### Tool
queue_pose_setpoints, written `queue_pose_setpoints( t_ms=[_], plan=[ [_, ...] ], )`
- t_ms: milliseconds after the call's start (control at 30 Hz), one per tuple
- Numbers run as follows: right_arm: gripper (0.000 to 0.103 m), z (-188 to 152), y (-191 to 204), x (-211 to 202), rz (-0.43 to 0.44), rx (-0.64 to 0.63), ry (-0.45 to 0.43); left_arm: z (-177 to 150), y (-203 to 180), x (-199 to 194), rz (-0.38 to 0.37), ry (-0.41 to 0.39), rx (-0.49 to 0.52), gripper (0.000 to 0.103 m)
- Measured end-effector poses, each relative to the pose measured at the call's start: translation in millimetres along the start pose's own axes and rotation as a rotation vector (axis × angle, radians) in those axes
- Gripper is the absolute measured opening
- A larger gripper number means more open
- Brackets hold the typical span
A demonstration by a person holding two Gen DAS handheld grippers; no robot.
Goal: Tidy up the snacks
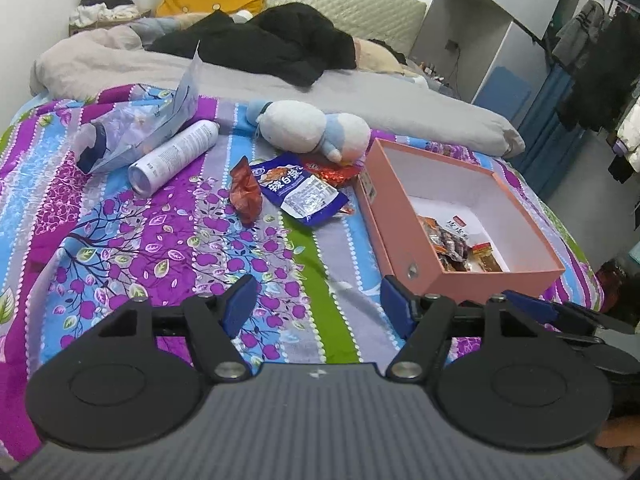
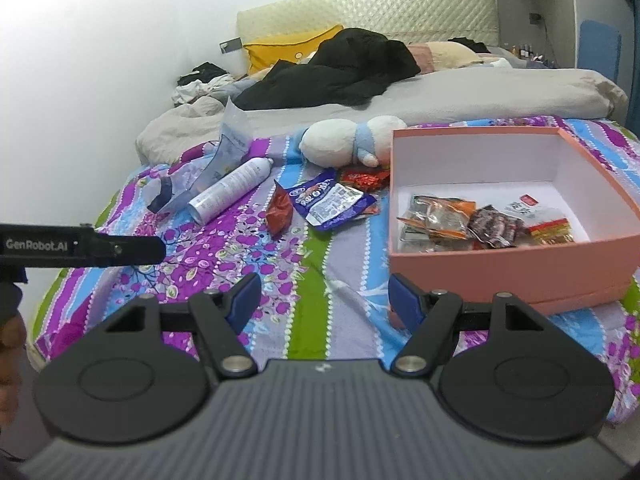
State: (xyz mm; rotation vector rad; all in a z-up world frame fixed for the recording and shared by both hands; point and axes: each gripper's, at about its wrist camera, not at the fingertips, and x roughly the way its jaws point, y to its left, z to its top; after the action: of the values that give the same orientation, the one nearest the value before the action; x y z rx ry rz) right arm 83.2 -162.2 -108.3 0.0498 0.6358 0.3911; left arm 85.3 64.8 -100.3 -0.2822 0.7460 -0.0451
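Both cameras sit low over the foot of the bed, looking forward along their own fingers toward the headboard. The left wrist view faces slightly rightward, with the pink box at its right; the right wrist view stands just beside it, closer to that box. They share the same stretch — snack packets, plush toy, box.

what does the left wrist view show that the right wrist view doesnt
Only the left wrist view shows the clothes hanging at far right. Only the right wrist view shows the silver-orange packet inside the pink box. Both show the blue snack bag, plush toy, white spray can, and an open, empty hand-held gripper.
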Motion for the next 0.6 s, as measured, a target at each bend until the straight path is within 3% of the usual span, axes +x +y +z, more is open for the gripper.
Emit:
queue_pose_setpoints(
  t_ms=[600],
  plan=[
    [0.071, 42.2, 22.9, 108.8, -0.008, -0.121, 0.038, 59.3, 53.9, 121.7, 0.053, 0.073, -0.036, 0.081]
  ],
)
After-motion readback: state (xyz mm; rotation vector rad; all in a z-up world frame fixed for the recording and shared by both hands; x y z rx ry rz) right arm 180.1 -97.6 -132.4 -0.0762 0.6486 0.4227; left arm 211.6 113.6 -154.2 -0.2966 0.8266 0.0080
